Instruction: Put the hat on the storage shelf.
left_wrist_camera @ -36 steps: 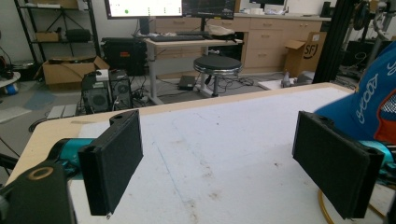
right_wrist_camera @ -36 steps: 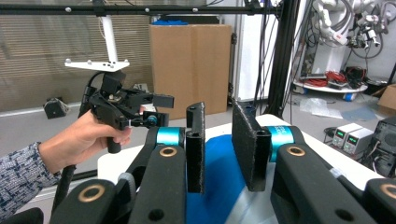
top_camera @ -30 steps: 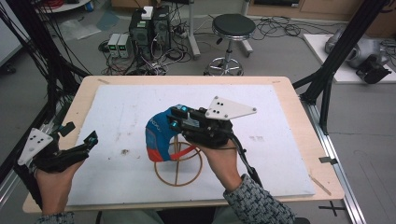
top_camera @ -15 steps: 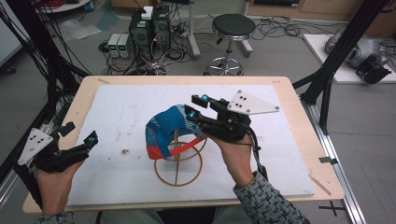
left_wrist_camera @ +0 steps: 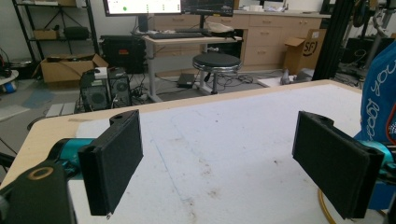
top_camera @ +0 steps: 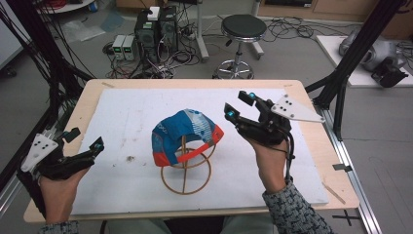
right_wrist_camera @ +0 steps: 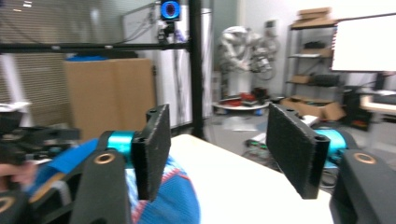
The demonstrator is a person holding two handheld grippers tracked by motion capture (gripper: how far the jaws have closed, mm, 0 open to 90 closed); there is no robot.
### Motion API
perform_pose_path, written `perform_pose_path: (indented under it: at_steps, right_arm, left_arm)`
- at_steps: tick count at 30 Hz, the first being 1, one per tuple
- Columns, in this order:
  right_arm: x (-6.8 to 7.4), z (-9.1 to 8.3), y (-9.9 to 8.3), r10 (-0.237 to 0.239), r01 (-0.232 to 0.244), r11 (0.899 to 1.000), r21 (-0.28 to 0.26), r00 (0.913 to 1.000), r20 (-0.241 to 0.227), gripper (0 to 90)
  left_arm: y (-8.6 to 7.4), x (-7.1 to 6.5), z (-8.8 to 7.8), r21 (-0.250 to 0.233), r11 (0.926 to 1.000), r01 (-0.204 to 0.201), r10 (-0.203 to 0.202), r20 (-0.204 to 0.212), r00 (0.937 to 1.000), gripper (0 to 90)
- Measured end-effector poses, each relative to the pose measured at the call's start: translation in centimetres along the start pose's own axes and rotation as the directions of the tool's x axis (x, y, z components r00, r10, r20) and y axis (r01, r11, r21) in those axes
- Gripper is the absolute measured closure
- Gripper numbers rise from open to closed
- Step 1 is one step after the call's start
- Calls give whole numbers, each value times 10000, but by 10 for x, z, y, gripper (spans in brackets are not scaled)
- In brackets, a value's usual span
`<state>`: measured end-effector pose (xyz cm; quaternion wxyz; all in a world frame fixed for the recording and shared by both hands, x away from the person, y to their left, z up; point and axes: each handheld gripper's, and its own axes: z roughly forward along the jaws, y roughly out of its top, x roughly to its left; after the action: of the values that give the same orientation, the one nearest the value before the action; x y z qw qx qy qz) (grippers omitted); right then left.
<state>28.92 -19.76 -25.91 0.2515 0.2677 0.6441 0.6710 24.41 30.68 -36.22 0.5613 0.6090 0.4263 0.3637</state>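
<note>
Cap [top_camera: 185,134] now sits free on the wire stand [top_camera: 187,170]; right gripper [top_camera: 239,108], jaws spread, has withdrawn right of it; left gripper [top_camera: 85,146] is spread too, so the hanging seems done.

Cap [top_camera: 185,134] on wire stand [top_camera: 187,168] mid-table, left gripper [top_camera: 85,146] at left, right gripper [top_camera: 238,106] at right

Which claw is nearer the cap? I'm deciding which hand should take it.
The right claw. It hovers open just right of the cap on its wire stand, while the left claw sits open at the table's far left edge.
</note>
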Motion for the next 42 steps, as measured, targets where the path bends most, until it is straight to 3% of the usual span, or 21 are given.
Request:
perform_pose_path:
  at_steps: [6,12,17,24,31,42]
  right_arm:
    - [-15,-18,-2,-323,326,9995,-13,9942,1028,277]
    - [-33,-41,-5,-143,196,9994,-270,9832,1821,241]
    - [-48,-57,-13,-77,145,9995,-265,9708,2398,216]
    - [-67,-74,-33,-12,68,9999,-159,9447,3280,189]
    - [-80,-89,-50,20,-28,10000,15,9242,3819,179]
    - [-92,-109,-78,178,-309,9992,241,9061,4227,176]
  left_arm:
    - [0,0,0,4,10000,3,-3,-31,10000,163]
    - [-1,0,0,-1,10000,-6,6,-6,10000,163]
    - [-2,0,1,52,10000,4,-3,-34,10000,163]
    - [-3,0,2,129,9999,-14,15,-25,10000,163]
    - [-5,1,2,159,9999,33,-32,-72,10000,163]
    - [-8,2,4,269,9996,52,-49,-111,9999,163]
